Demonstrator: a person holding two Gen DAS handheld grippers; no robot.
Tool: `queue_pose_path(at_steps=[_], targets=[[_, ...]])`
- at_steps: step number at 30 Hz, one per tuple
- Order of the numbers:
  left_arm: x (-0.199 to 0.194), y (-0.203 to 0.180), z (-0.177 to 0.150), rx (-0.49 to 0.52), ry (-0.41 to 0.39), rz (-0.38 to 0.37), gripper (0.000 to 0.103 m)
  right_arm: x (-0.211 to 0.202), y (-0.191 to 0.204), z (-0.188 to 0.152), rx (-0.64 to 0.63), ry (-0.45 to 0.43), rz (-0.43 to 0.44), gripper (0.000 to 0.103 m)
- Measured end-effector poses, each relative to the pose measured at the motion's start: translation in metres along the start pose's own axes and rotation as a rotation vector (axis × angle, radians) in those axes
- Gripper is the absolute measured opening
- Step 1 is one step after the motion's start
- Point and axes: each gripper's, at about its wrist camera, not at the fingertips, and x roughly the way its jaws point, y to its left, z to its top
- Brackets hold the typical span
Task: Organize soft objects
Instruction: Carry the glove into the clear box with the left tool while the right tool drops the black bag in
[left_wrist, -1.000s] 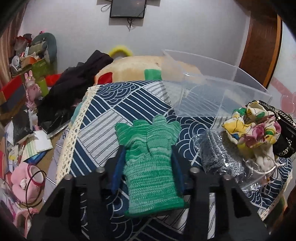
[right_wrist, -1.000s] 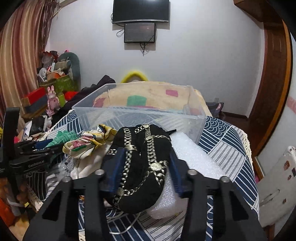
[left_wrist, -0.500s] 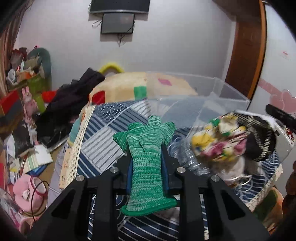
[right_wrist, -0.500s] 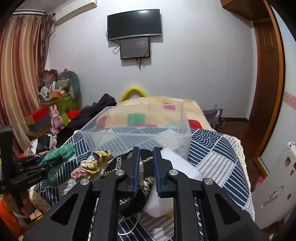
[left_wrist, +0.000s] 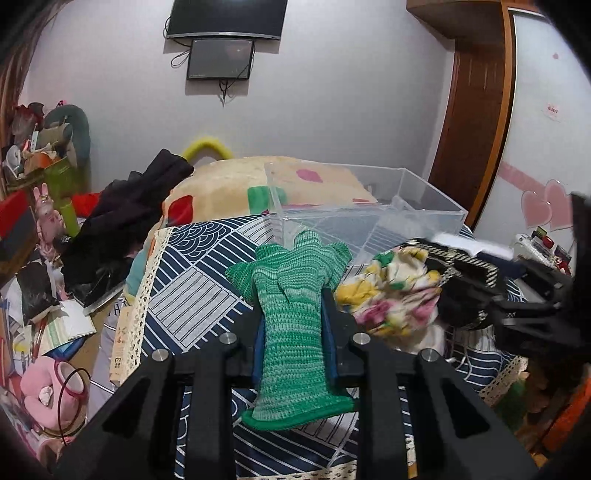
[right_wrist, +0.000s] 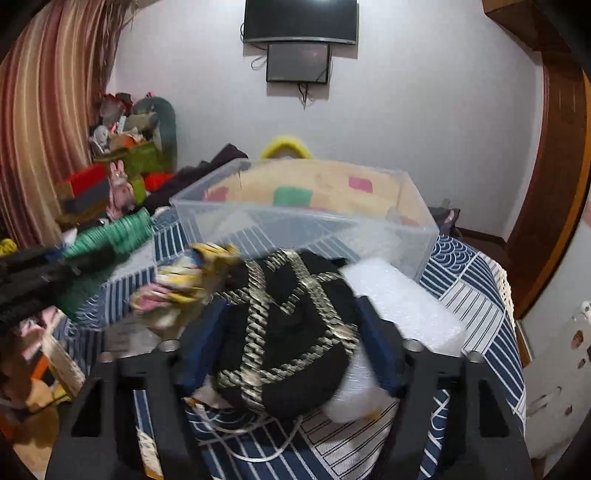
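Observation:
My left gripper (left_wrist: 291, 328) is shut on a green knitted glove (left_wrist: 291, 314) and holds it lifted above the patterned cloth, fingers pointing at the clear plastic bin (left_wrist: 369, 206). It also shows in the right wrist view (right_wrist: 110, 240). My right gripper (right_wrist: 288, 321) has its jaws wide apart around a black pouch with gold trim (right_wrist: 288, 325), which rests on white bubble wrap (right_wrist: 399, 299). A floral fabric bundle (left_wrist: 391, 295) lies between the two grippers, also seen in the right wrist view (right_wrist: 177, 284). The bin (right_wrist: 303, 221) holds nothing that I can see.
The blue and white patterned cloth (left_wrist: 184, 295) covers the table. A beige quilt (left_wrist: 229, 192) and dark clothes (left_wrist: 125, 221) lie behind it. Clutter and a pink toy (left_wrist: 40, 391) are on the floor at left. A wooden door (right_wrist: 554, 184) is at right.
The left gripper closed on the glove and lifted it toward the bin. The right gripper narrowed on the black pouch half a second ago and now stands wide again around it.

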Motion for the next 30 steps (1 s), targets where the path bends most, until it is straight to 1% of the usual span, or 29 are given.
queue_pose_path(at_steps=[1, 2, 3, 4, 5, 6, 10, 18, 23, 27, 30], targets=[[-0.001, 0.0, -0.001, -0.001, -0.003, -0.001, 0.025, -0.001, 0.001, -0.001, -0.009, -0.006, -0.02, 0.05], [-0.003, -0.001, 0.0, -0.002, -0.008, -0.002, 0.025, -0.001, 0.001, -0.001, -0.01, -0.005, -0.023, 0.045], [-0.006, -0.001, 0.0, -0.003, -0.016, -0.002, 0.025, -0.003, 0.0, -0.001, -0.004, -0.004, -0.018, 0.035], [-0.008, -0.001, 0.0, -0.004, -0.021, -0.004, 0.025, -0.004, -0.002, -0.001, 0.008, -0.003, -0.01, 0.022], [-0.01, -0.001, 0.001, -0.006, -0.024, -0.007, 0.025, -0.004, -0.005, -0.001, 0.018, 0.0, -0.007, 0.014], [-0.011, -0.002, 0.0, -0.008, -0.027, -0.008, 0.025, -0.005, -0.008, -0.001, 0.032, 0.005, -0.012, 0.012], [-0.016, -0.003, 0.0, -0.007, -0.034, -0.009, 0.025, -0.013, -0.019, 0.001, 0.093, -0.008, 0.023, 0.011], [-0.028, -0.005, 0.012, 0.002, -0.075, -0.016, 0.025, -0.042, -0.02, 0.02, 0.096, -0.109, 0.021, 0.011], [-0.032, -0.009, 0.03, 0.014, -0.124, -0.028, 0.025, -0.053, -0.027, 0.041, 0.093, -0.173, -0.001, 0.011], [-0.027, -0.011, 0.047, 0.005, -0.135, -0.059, 0.025, -0.058, -0.034, 0.056, 0.101, -0.223, -0.015, 0.011], [-0.019, -0.014, 0.06, 0.013, -0.141, -0.057, 0.025, -0.056, -0.04, 0.067, 0.115, -0.248, -0.023, 0.011]])
